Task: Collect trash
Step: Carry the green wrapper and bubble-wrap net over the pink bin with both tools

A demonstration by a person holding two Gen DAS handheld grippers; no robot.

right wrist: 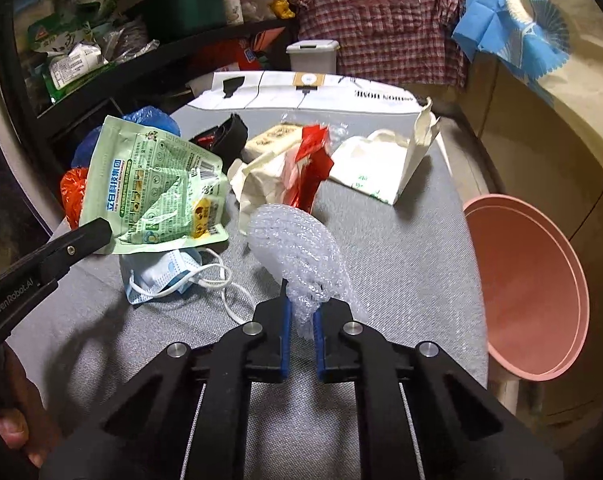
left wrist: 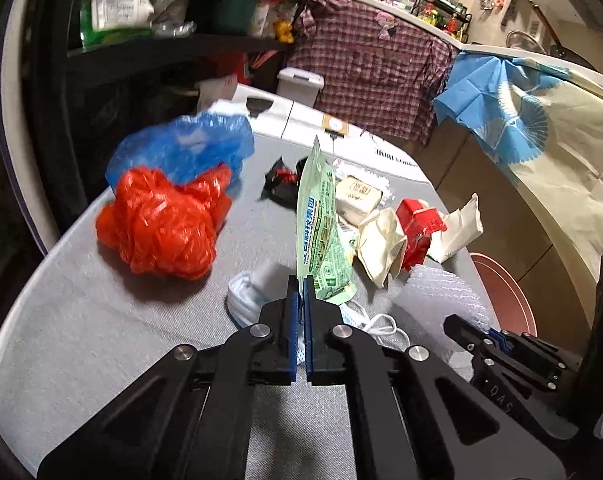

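Trash on gray table (right wrist: pixel 401 248). Left gripper (left wrist: pixel 301 284) pinched tight on green packet (left wrist: pixel 319 224), near middle. Right gripper (right wrist: pixel 301 312) squeezing bubble wrap (right wrist: pixel 297 248). Pink bin (right wrist: pixel 529 280) at right.

The left tool (right wrist: pixel 89 236), seen from the right wrist view, carries "GenRobot.AI" in pale letters along its black arm. The green pouch (right wrist: pixel 157 184) it grips bears blue Chinese characters reading "立白科技集团", with a barcode near its right edge; the smaller print is too fine to read. The white box (right wrist: pixel 301 92) at the far end shows "HOME" upside down. The white paper bag (right wrist: pixel 371 172) has small green marks, unreadable.
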